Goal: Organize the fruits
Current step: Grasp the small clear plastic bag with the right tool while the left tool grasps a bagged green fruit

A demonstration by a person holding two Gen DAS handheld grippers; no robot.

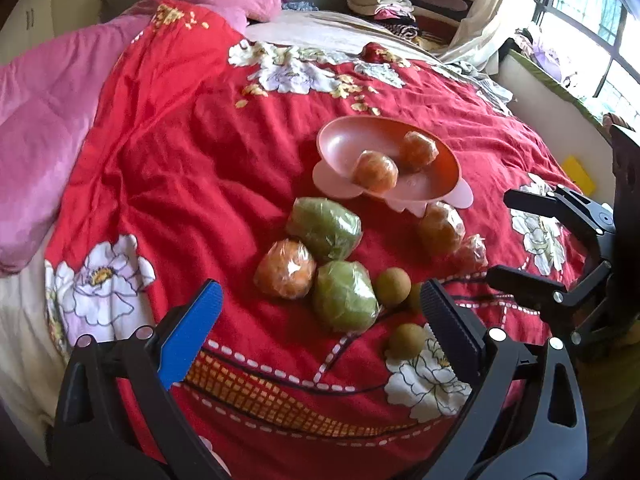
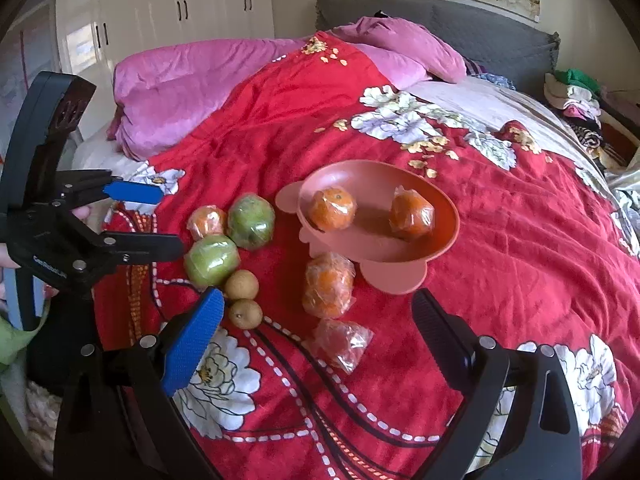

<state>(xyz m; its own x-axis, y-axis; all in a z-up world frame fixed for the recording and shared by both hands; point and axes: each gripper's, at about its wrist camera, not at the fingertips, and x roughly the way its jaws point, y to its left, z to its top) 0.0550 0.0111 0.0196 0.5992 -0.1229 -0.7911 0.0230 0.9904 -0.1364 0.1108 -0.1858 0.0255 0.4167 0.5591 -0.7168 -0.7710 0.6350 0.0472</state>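
Both wrist views look down, close, sharing bowl (image 1: 384, 168) and fruit on bed.

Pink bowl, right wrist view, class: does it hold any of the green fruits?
No: the pink bowl holds only two wrapped orange fruits, while both green fruits lie on the red bedspread beside it.

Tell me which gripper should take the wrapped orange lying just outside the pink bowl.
Probably the right gripper. It is open, and the wrapped orange sits just ahead between its fingers, beside the pink bowl. The left gripper, also open, faces the green fruits.
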